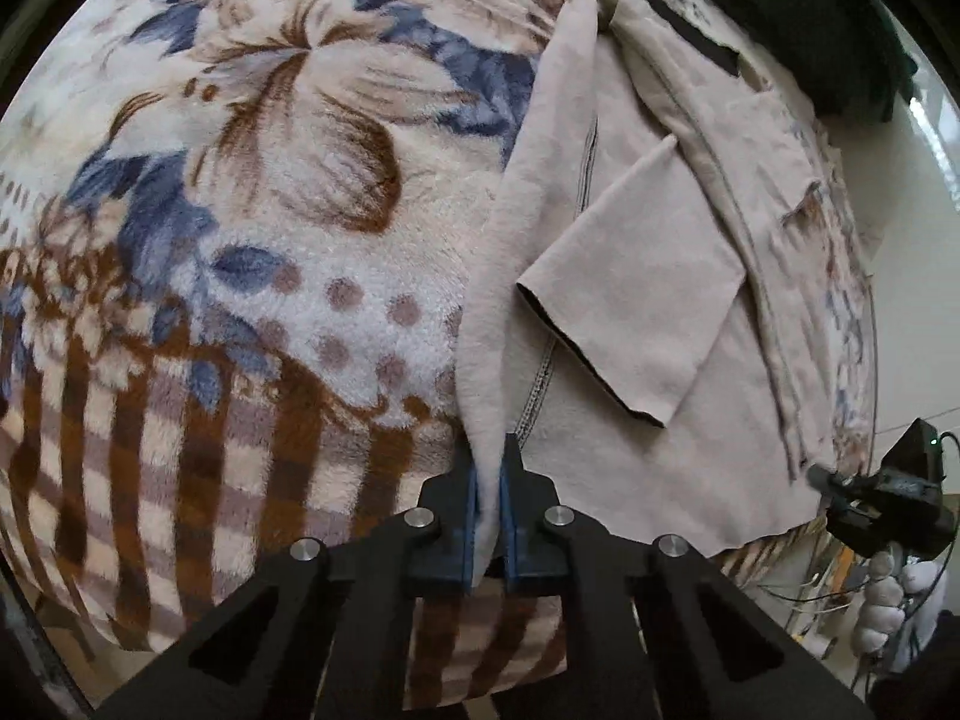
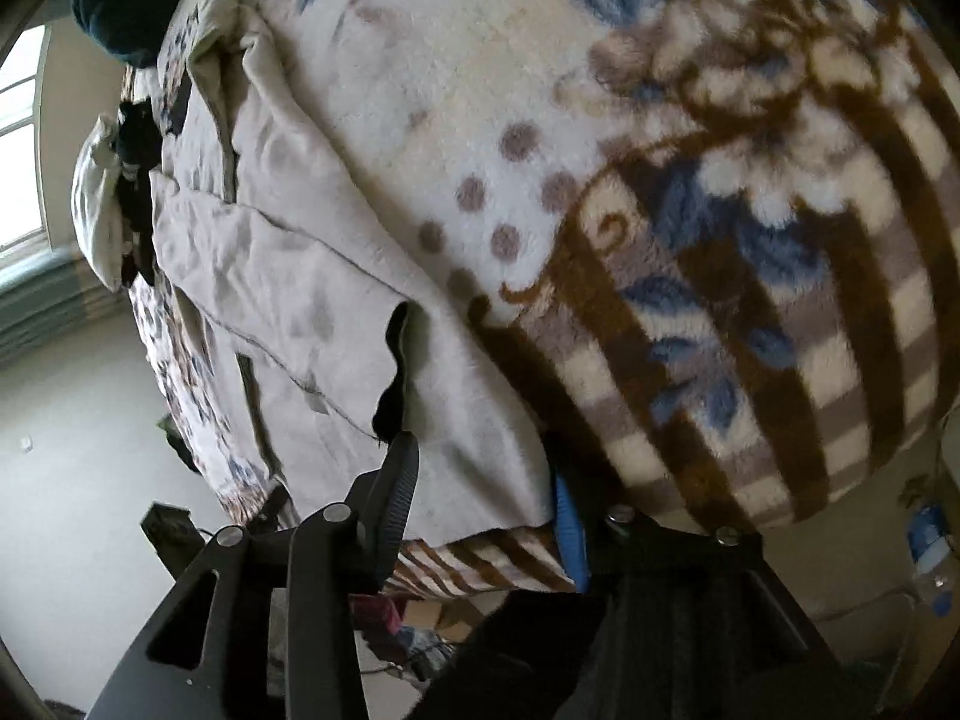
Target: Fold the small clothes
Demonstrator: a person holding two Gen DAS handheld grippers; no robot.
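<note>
A beige garment (image 1: 630, 252) lies spread on a floral fleece blanket (image 1: 270, 228), with one sleeve folded in over its body. My left gripper (image 1: 489, 468) is shut on the garment's left edge, which rises as a pinched ridge between the blue pads. In the right wrist view the same garment (image 2: 270, 276) lies at the left. My right gripper (image 2: 480, 468) is open, its fingers either side of the garment's near hem corner, low over the cloth. The right gripper also shows small at the far right of the left wrist view (image 1: 882, 492).
The blanket (image 2: 690, 192) covers a bed whose near edge drops off below the grippers. A dark pillow (image 1: 840, 30) lies at the far end. A pale bundle with dark cloth (image 2: 114, 198) lies beyond the garment. A window (image 2: 21, 138) and bare floor are at the left.
</note>
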